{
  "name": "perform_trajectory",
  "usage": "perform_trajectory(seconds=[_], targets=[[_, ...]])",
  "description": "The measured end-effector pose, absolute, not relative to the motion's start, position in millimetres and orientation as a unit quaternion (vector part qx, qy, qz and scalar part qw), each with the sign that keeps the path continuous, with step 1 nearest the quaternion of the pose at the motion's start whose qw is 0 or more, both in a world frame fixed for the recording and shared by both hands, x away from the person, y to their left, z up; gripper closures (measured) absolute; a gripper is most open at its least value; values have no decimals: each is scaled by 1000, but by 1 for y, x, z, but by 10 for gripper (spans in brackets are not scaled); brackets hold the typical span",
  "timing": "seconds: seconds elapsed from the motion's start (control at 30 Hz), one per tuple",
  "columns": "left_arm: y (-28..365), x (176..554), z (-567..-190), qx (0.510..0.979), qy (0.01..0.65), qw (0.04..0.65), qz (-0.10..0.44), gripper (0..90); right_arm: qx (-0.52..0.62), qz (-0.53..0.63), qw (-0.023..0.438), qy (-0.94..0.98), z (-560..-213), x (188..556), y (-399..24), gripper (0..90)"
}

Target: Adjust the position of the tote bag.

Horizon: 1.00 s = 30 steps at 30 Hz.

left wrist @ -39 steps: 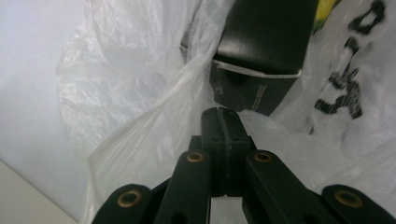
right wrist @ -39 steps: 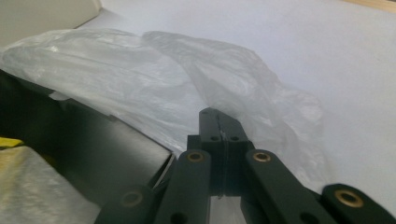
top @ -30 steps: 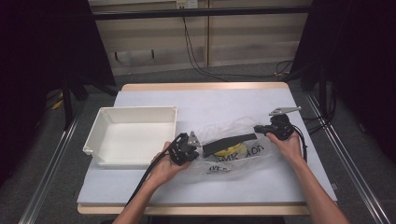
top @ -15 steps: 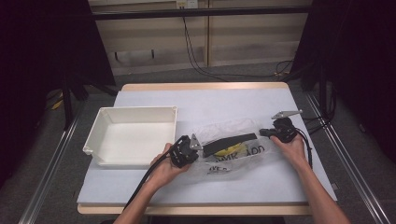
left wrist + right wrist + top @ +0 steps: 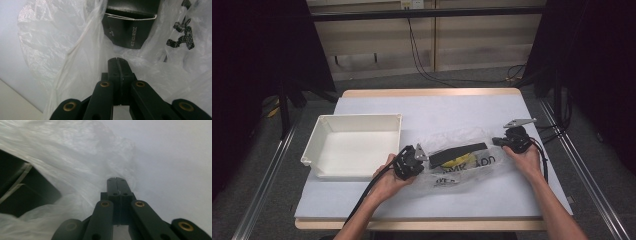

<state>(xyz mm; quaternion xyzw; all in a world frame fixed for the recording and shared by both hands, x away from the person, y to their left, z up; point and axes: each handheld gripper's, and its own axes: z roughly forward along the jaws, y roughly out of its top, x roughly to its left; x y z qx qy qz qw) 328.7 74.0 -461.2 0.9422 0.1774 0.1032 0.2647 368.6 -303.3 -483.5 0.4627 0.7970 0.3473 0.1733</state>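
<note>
Stretching a clear bag between two clenched grippers

Lying flat on the white table cover [image 5: 472, 107], a clear plastic bag [image 5: 462, 162] is seen near the front edge, just right of the white tray [image 5: 354, 145]. A long black box [image 5: 458, 154] is enclosed in the bag, with something yellow [image 5: 455, 162] beneath it and black print on the film nearby. The bag's left end is met by the left gripper [image 5: 417, 159], which is held in the person's left hand [image 5: 387, 182]; the right end is met by the right gripper [image 5: 498, 142], held in the right hand [image 5: 524, 160]. Both forearms are brought in from the bottom of the high view, and a black cable is trailed from each gripper.

In the left gripper view, the left gripper's jaws are seen pressed fully together, with folds of the bag [image 5: 82, 50] gathered around their tips and the box [image 5: 130, 30] lying just beyond, its end flap and small white lettering turned toward the camera. In the right gripper view, the right gripper's jaws are likewise clenched tight, set at the crumpled edge of the bag [image 5: 75, 165], with the box [image 5: 25, 190] seen dark at the left through the film. Whether film is actually pinched between either pair of jaws cannot be told
</note>
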Motion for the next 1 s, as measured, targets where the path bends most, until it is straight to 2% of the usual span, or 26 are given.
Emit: perform_trajectory(seconds=[0.43, 0.77, 0.9, 1.0], targets=[[90, 332, -439, 918, 193, 336, 91, 900, 403, 438, 158, 788, -451, 334, -303, 900], [82, 333, -414, 918, 168, 345, 99, 900, 353, 453, 144, 806, -438, 312, -283, 900], [69, 343, -406, 919, 163, 345, 98, 900, 346, 457, 133, 808, -438, 305, -280, 900], [57, 357, -404, 927, 163, 322, 99, 900, 342, 456, 132, 811, -440, 300, -278, 900]])
